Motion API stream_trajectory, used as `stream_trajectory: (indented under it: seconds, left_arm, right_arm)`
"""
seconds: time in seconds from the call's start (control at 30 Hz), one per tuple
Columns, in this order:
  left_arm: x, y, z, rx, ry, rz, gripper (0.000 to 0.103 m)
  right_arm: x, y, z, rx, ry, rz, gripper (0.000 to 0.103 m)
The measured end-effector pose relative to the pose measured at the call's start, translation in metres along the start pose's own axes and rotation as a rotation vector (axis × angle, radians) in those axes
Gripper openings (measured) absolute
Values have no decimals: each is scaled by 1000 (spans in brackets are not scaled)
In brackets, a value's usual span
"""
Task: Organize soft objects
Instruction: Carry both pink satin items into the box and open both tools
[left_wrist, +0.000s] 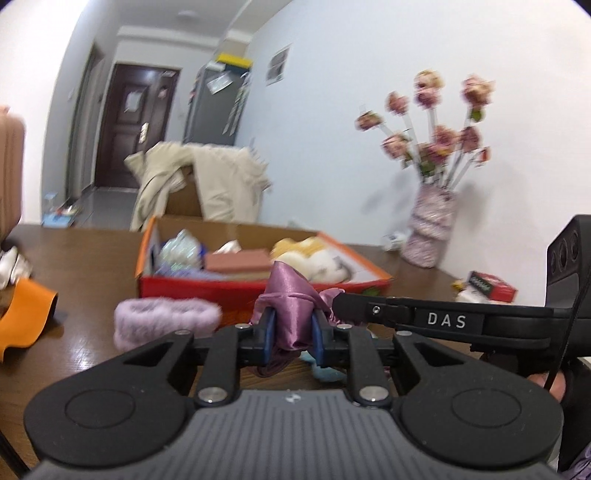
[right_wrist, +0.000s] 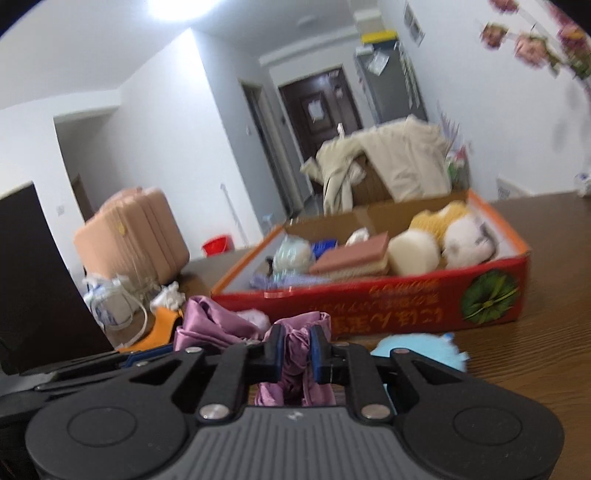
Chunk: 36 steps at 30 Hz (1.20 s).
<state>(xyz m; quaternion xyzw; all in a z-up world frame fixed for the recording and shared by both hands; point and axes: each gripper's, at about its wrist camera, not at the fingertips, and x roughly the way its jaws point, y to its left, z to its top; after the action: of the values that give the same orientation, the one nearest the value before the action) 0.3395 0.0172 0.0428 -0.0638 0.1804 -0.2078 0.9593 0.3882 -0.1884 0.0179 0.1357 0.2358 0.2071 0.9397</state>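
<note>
Left hand-held gripper (left_wrist: 291, 334) and right hand-held gripper (right_wrist: 298, 354) clamped on purple satin cloth (left_wrist: 291, 306), red box (left_wrist: 258, 291) ahead, fuzzy headband (left_wrist: 166, 319) beside

A lived-in home, likely an apartment's main room. A dark wood-grain surface (left_wrist: 92, 266) holds a vase of pink artificial flowers (left_wrist: 430, 229) against a pale wall. Beyond it, a hallway leads to a dark brown entrance door (left_wrist: 136, 122), with a grey refrigerator (left_wrist: 214, 107) beside it. A beige coat (right_wrist: 388, 166) drapes over a cardboard box, and a pink suitcase (right_wrist: 133, 232) stands nearby.
</note>
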Motion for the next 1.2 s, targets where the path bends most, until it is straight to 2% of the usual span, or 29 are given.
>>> stream_trajectory:
  seconds: [0.27, 0.43, 0.57, 0.73, 0.9, 1.07, 1.2]
  left_arm:
    - [-21, -31, 18, 34, -74, -61, 21]
    - [-28, -42, 41, 62, -120, -72, 20]
    - [-18, -43, 64, 86, -132, -71, 20]
    - [5, -39, 89, 87, -146, -66, 20]
    - [28, -27, 99, 55, -161, -63, 20]
    - [68, -7, 99, 6, -124, -58, 20]
    - [106, 7, 98, -22, -81, -49, 20]
  right_arm:
    - [-64, 4, 11, -15, -130, -15, 14]
    - [-79, 11, 31, -45, -187, -8, 14]
    - [-79, 12, 52, -75, -215, -3, 14]
    - [-65, 1, 81, -56, -224, 19, 14]
    - [-41, -7, 102, -58, -217, 24, 14]
    - [-5, -19, 110, -56, -186, 8, 14]
    - [34, -40, 110, 9, -146, -1, 14]
